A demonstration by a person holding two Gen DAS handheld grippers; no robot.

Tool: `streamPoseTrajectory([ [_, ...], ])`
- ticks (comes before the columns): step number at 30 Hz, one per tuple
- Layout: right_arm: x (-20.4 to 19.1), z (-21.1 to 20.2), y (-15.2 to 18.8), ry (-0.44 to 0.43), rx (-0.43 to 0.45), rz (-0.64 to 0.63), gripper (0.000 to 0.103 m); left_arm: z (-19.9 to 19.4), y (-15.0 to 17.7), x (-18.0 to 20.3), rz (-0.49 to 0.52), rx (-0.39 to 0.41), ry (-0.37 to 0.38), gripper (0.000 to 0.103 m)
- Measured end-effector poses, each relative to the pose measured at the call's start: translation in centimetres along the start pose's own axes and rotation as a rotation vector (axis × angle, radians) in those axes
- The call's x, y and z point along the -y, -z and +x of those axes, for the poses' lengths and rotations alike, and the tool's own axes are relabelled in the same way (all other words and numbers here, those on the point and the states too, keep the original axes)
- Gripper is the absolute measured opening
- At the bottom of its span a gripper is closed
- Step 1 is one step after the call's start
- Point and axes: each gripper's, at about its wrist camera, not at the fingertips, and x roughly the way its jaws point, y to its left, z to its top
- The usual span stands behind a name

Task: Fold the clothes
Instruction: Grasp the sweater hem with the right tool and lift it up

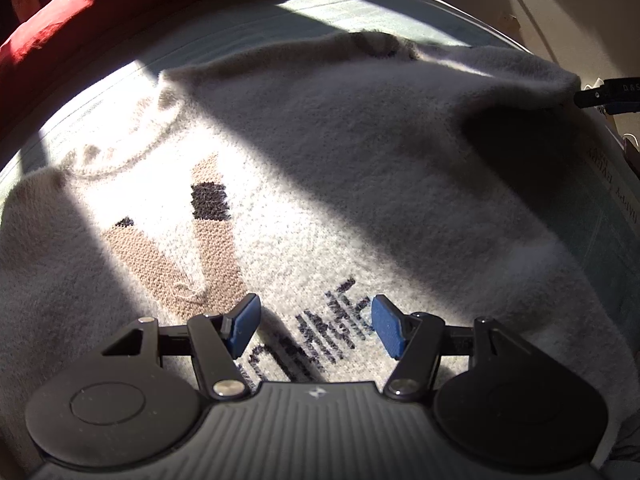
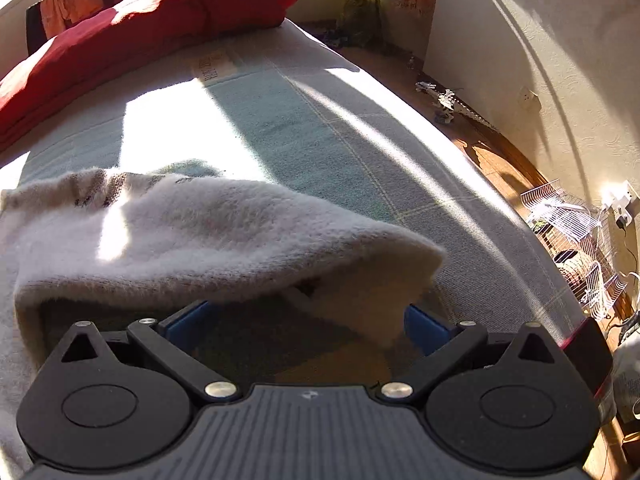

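Sweater (image 1: pixel 320 184): lay spread on the bed (image 2: pixel 304 120).
Left tongs (image 1: pixel 316 326): hovered wide over it, empty.
Right tongs (image 2: pixel 308 330): wide, sweater's edge draped between.

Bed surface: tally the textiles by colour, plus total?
Cream/grey: 1, the knit sweater
Red: 1, the bundled blanket at the far end
Pale green/grey: 1, the bed cover underneath
Total: 3
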Motion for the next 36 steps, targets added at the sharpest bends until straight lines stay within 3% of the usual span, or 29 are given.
streamPoseTrajectory([
  [6,3.4,0.0,-1.2,-0.244,-0.005,0.310,0.103,0.1,-0.1,0.0,-0.006,0.000,0.007,0.061],
  [10,7.0,4.0,-2.0,-0.389,-0.038,0.606,0.101,0.1,0.0,0.0,-0.008,0.003,0.007,0.061],
  [12,8.3,5.9,-2.1,-0.458,-0.068,0.727,0.091,0.1,0.0,0.0,-0.002,0.004,0.006,0.061],
  [16,9.3,7.5,-2.5,-0.490,-0.060,0.832,0.077,0.1,0.1,0.0,0.003,0.003,0.008,0.062],
  [19,9.4,8.2,-3.1,-0.466,-0.086,0.833,0.060,0.2,0.1,0.0,-0.006,-0.001,0.010,0.062],
  [21,9.6,8.6,-3.1,-0.442,-0.111,0.835,0.041,0.3,0.0,0.0,-0.010,-0.004,0.010,0.062],
  [22,9.6,8.7,-3.1,-0.432,-0.121,0.836,0.037,0.3,0.0,0.0,-0.009,-0.006,0.009,0.062],
  [24,9.6,8.4,-3.3,-0.427,-0.116,0.833,0.016,0.3,0.0,0.0,-0.007,-0.007,0.010,0.062],
  [31,7.7,4.2,-7.7,-0.463,0.038,0.631,0.014,0.3,0.0,0.0,0.003,-0.013,0.012,0.063],
  [36,5.5,1.6,-11.9,-0.472,0.141,0.387,0.014,0.2,0.0,-0.1,0.004,-0.013,0.011,0.063],
])
